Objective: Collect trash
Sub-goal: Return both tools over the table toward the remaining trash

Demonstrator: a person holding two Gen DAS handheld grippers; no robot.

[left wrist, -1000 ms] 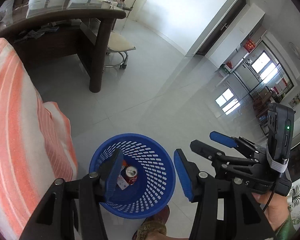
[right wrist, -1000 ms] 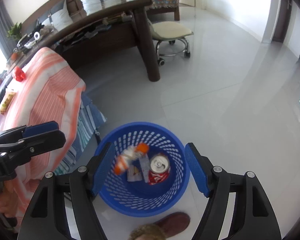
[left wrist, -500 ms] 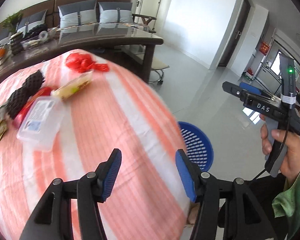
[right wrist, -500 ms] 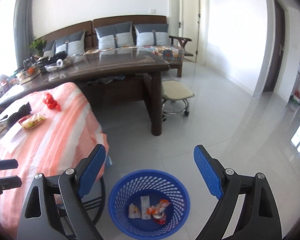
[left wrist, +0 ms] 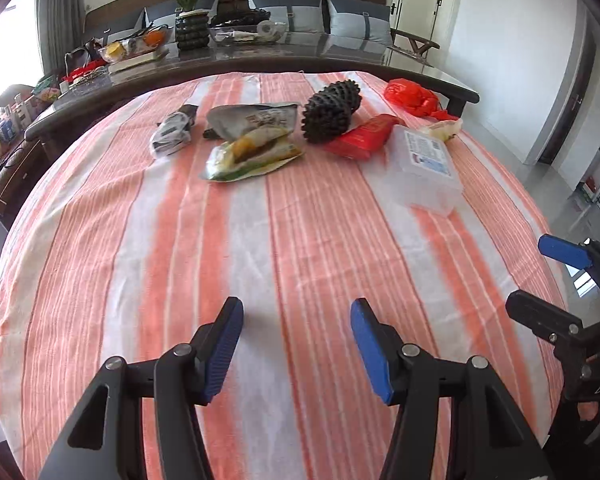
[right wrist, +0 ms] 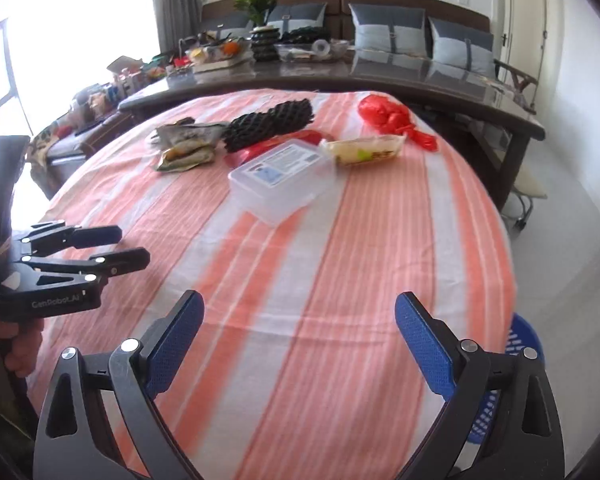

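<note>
Now that both views have swung from the blue plastic basket (right wrist: pixel 525 334) back to the striped table (left wrist: pixel 300 248), left gripper (left wrist: pixel 296 344) and right gripper (right wrist: pixel 299 338) hover empty, right jaws just widened; wrappers (left wrist: pixel 252 152) await pickup.

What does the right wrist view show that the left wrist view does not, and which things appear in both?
Only the right wrist view shows the blue basket, at the table's right edge, and the stool. Only the left wrist view shows the crumpled grey wrapper. Both show the clear plastic box, black foam net, red bag and both open, empty grippers: left gripper, right gripper.
</note>
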